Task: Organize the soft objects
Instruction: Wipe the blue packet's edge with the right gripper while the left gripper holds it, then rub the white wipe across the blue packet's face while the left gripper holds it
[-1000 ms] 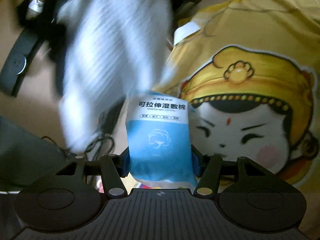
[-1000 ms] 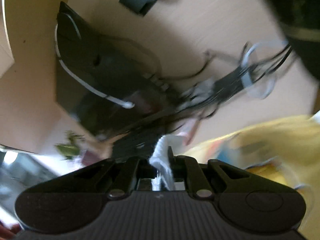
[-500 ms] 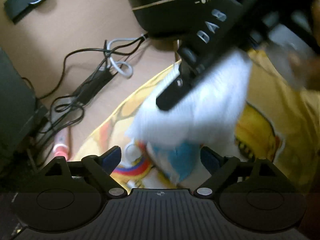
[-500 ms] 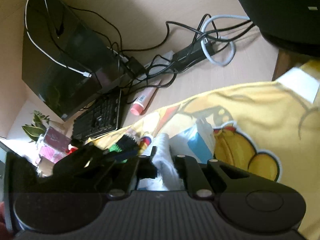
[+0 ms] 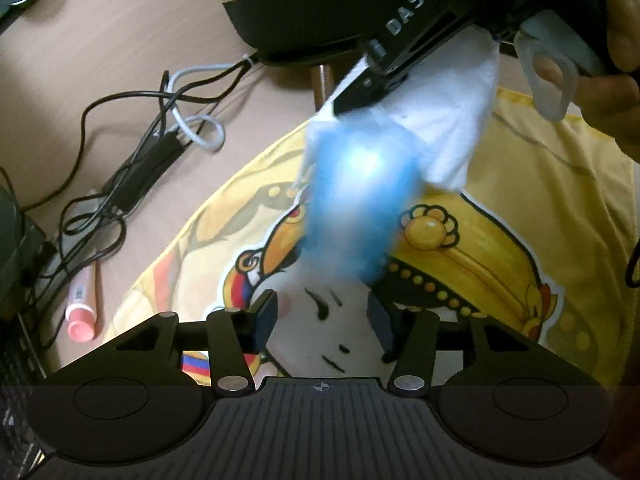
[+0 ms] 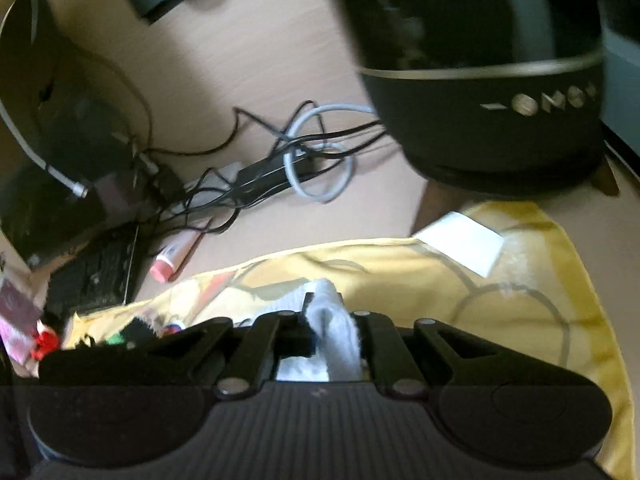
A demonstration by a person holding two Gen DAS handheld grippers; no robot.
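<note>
My left gripper (image 5: 322, 316) is open and holds nothing, low over a yellow cartoon-print cloth (image 5: 500, 240) spread on the desk. Ahead of it a blue wet-cotton packet (image 5: 356, 200) shows as a blur against a white cloth (image 5: 456, 120). I cannot tell whether the packet hangs with the cloth or is loose. The white cloth dangles from my right gripper (image 5: 372, 76), a black tool gripped by a hand (image 5: 616, 92) at the upper right. In the right wrist view my right gripper (image 6: 328, 316) is shut on the white cloth (image 6: 334, 340), above the yellow cloth (image 6: 480, 300).
A big black speaker (image 5: 304, 8) stands behind the yellow cloth. Tangled cables and a power strip (image 5: 140, 160) lie to the left, with a pink tube (image 5: 82, 304) beside them. A black keyboard (image 6: 100, 268) and a dark monitor (image 6: 48, 120) sit further left.
My left gripper let go of the blue packet and stands open. The right gripper swung the white cloth over the yellow cloth; the packet now blurs beside it.
</note>
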